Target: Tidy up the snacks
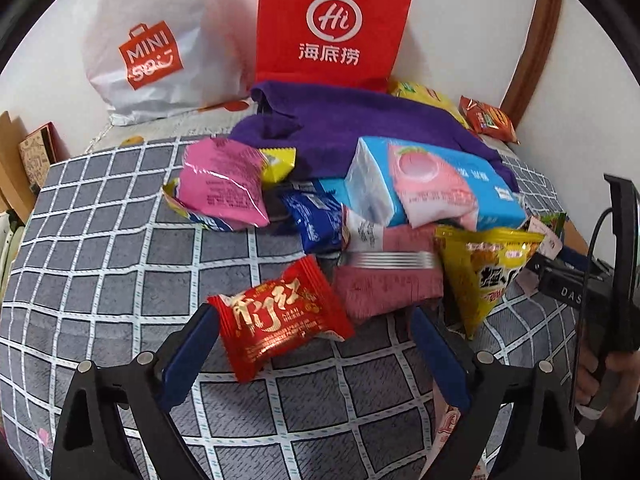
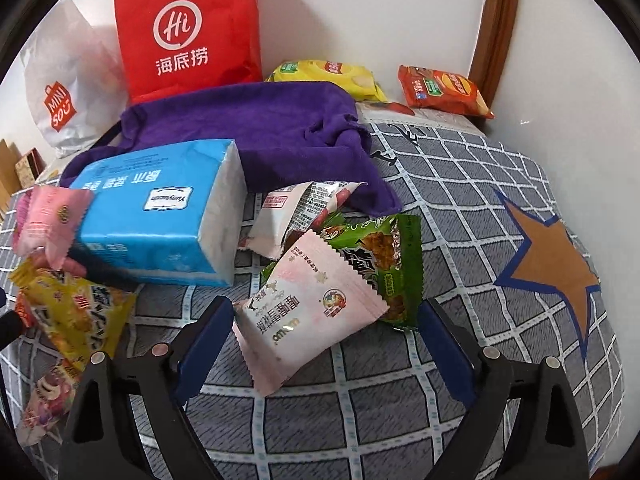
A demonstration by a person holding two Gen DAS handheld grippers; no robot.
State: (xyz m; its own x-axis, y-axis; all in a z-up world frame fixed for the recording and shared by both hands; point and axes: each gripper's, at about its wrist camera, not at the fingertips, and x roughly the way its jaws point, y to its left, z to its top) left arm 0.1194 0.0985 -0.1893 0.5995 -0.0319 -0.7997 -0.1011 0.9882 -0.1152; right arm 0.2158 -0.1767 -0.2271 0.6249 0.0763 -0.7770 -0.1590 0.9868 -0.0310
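Snack packets lie heaped on a grey checked bedsheet (image 1: 120, 240). My left gripper (image 1: 316, 332) is open over a red packet (image 1: 276, 324), whose left edge lies by the left finger. Behind it are a dusty pink packet (image 1: 384, 292), a yellow packet (image 1: 488, 272), a blue packet (image 1: 316, 216) and a bright pink packet (image 1: 224, 184). My right gripper (image 2: 326, 316) is open with a pale pink packet (image 2: 312, 320) between its fingers, clear of the right finger. A green packet (image 2: 384, 264) lies partly under that one.
A blue tissue pack (image 2: 160, 216) tops the pile on a purple cloth (image 2: 260, 128). A red paper bag (image 2: 188, 32) and a white plastic bag (image 1: 152, 40) stand against the wall. Yellow (image 2: 328, 76) and orange chip bags (image 2: 440, 88) lie far right. A hand (image 1: 600, 368) shows at the left view's edge.
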